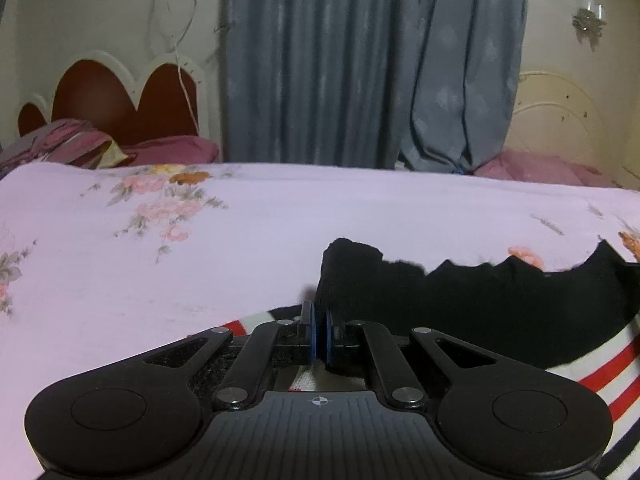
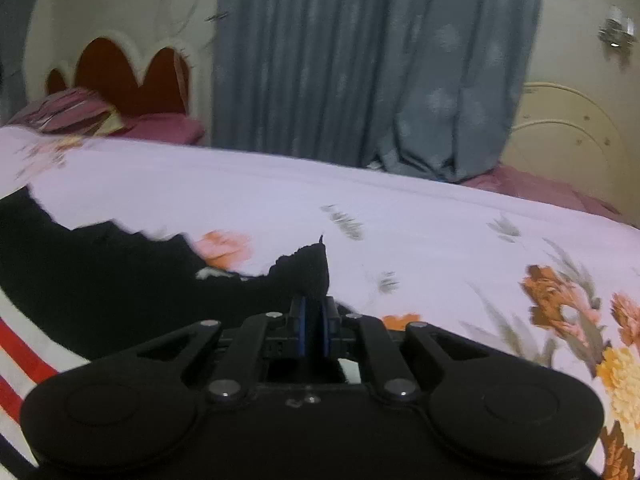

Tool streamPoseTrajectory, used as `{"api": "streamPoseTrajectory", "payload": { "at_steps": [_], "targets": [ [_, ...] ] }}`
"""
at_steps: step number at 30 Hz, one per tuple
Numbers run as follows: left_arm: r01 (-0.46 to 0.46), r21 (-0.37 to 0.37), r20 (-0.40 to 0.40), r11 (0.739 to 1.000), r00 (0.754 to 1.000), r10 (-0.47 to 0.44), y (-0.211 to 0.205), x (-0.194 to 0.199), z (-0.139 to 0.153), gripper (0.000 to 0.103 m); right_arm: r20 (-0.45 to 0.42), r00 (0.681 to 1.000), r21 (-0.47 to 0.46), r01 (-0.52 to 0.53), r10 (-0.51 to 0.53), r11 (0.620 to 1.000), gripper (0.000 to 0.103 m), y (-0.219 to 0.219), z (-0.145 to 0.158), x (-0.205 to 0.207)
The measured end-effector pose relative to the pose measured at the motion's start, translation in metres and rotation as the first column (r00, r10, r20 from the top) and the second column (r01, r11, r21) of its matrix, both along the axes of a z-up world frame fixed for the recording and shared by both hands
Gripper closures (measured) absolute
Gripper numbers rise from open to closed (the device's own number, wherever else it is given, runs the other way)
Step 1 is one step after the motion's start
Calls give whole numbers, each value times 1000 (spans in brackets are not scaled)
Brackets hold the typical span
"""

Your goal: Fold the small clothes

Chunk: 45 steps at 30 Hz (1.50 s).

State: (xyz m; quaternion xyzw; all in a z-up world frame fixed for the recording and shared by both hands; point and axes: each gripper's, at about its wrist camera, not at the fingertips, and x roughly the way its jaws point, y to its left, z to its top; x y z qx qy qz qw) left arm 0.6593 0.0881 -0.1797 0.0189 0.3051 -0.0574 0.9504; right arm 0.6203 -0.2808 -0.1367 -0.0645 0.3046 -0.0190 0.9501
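A small garment lies on the bed, black (image 1: 460, 300) along its upper edge with white, red and dark stripes (image 1: 608, 384) below. My left gripper (image 1: 320, 332) is shut on the garment's left black corner. My right gripper (image 2: 314, 328) is shut on its right black corner (image 2: 308, 268), which sticks up between the blue pads. The black edge (image 2: 120, 272) sags in ragged folds between the two grippers, held a little above the sheet. The striped part (image 2: 20, 360) hangs at the lower left in the right wrist view.
The bed has a pale lilac sheet with flower prints (image 1: 200, 240). Dark pink pillows (image 1: 80, 144) lie by a red scalloped headboard (image 1: 120, 96) at the far left. Blue-grey curtains (image 1: 360, 60) hang behind. A cream headboard (image 2: 560, 132) stands at the far right.
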Motion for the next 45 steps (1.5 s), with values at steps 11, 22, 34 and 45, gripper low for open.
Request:
{"api": "streamPoseTrajectory", "payload": {
  "at_steps": [11,22,34,45],
  "targets": [
    [2,179,-48,984,999,6,-32,13,-35,100,-66,996,2,62,-61,998,94,-7,-35,15],
    [12,218,60,976,998,-26,-56,-17,11,30,29,998,3,47,-47,999,59,4,-4,-13],
    [128,119,-63,985,991,-122,-114,-24,-20,30,-92,983,60,-153,158,986,61,80,-29,-1],
    [15,114,-46,993,999,-10,-42,-30,-32,30,-105,994,-2,15,-15,1000,63,9,-30,-16]
  ]
}}
